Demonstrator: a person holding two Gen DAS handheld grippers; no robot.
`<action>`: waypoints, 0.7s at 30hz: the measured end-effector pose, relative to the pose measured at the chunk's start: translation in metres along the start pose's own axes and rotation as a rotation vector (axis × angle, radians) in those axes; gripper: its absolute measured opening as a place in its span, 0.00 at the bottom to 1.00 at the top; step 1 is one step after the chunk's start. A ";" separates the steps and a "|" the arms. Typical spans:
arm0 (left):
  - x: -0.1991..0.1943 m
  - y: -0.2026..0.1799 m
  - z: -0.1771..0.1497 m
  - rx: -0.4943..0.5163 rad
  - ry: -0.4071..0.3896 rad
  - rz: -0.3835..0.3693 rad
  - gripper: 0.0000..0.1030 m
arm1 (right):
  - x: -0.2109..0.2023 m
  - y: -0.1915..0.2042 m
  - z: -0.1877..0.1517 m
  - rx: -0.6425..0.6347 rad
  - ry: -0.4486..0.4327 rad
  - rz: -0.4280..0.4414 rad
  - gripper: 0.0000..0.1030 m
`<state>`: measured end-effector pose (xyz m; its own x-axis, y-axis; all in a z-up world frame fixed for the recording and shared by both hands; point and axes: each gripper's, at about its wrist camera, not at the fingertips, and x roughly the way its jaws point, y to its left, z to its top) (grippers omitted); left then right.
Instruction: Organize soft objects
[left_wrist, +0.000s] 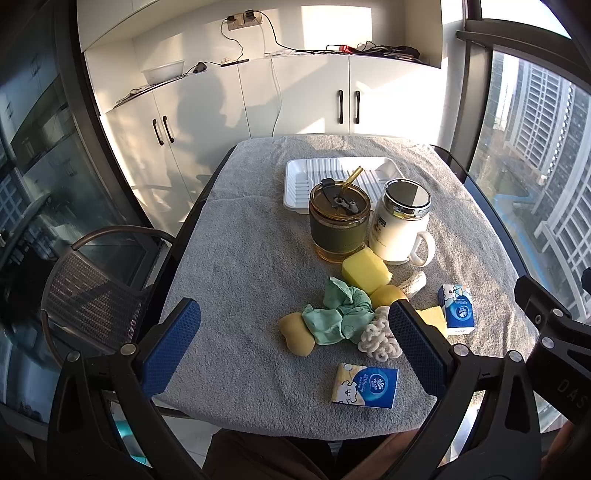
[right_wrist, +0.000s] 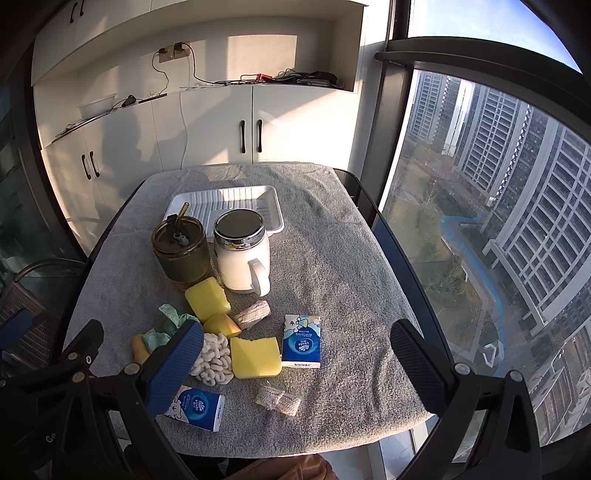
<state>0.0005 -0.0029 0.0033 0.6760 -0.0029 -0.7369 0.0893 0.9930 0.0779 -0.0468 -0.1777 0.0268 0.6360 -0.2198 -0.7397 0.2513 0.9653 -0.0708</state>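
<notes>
Jaws on both my left gripper (left_wrist: 293, 345) and right gripper (right_wrist: 295, 363) hang released above the grey-towelled counter (left_wrist: 236, 258), near its scattered yellow foam sponges (right_wrist: 255, 357).

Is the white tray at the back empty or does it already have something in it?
Empty. The tray shows only bare ribs; the cups stand in front of it, hiding its near edge.

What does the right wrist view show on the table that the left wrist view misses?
Only the right wrist view shows the beige knitted piece near the front edge and the whole flat yellow sponge. Only the left wrist view shows the green cloth fully, and the tan sponge unblocked. Both show the white tray, amber tumbler, white mug and two tissue packs. Both tools, left tool and right tool, are open and empty.
</notes>
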 end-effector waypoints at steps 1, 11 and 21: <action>0.000 0.000 0.000 0.000 0.000 0.000 1.00 | 0.000 -0.002 0.000 0.000 -0.001 0.004 1.00; 0.000 0.001 0.001 0.000 -0.002 0.000 1.00 | 0.000 -0.002 0.000 0.001 0.000 0.005 1.00; 0.000 0.001 0.002 0.000 -0.002 0.001 1.00 | 0.000 -0.002 0.000 -0.001 0.001 0.001 1.00</action>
<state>0.0019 -0.0020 0.0050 0.6774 -0.0026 -0.7357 0.0891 0.9929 0.0785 -0.0471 -0.1799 0.0271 0.6358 -0.2186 -0.7403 0.2500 0.9657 -0.0705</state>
